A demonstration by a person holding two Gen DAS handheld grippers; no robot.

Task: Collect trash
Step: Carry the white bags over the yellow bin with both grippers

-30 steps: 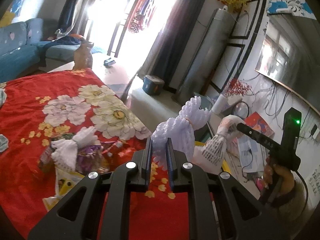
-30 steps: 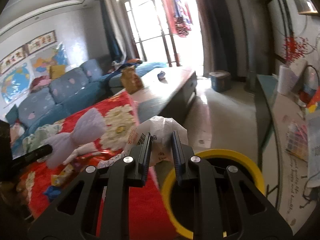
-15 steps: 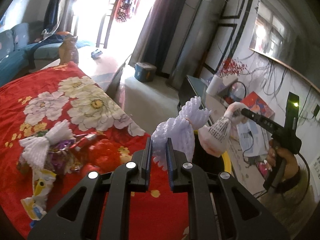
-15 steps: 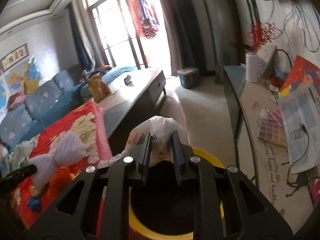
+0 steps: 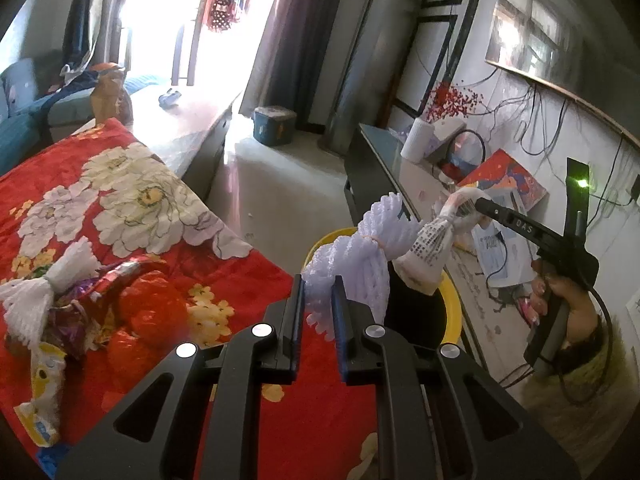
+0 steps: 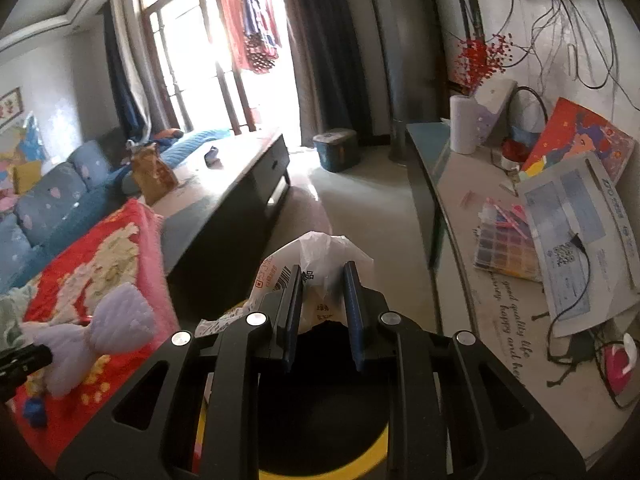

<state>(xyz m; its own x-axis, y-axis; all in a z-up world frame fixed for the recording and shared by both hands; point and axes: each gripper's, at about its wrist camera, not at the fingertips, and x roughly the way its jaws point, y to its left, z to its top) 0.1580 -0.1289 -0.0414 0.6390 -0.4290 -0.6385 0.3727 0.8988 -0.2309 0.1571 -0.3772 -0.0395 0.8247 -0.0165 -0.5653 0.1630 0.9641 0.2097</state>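
Observation:
My left gripper [image 5: 318, 304] is shut on a pale lilac foam fruit net [image 5: 352, 264], held beside the rim of the yellow bin [image 5: 450, 312] with its black liner. My right gripper [image 6: 322, 300] is shut on a crumpled clear plastic bag [image 6: 320, 256] with printed labels, right above the bin's dark opening [image 6: 324, 408]. In the left wrist view the right gripper [image 5: 478, 204] and its bag [image 5: 430, 252] hang over the bin. The foam net [image 6: 108, 332] also shows at the left of the right wrist view.
On the red flowered cloth [image 5: 120, 184] lie a white foam net [image 5: 48, 292], shiny wrappers [image 5: 80, 320] and a yellow packet [image 5: 44, 392]. A long desk [image 6: 500, 280] with papers, cables and a paper roll runs along the right wall. A dark low table [image 6: 228, 184] stands beyond.
Both grippers have swung right, away from the red cloth and down to the yellow bin, each keeping its piece of trash. The bin's opening now fills the space under the right gripper.

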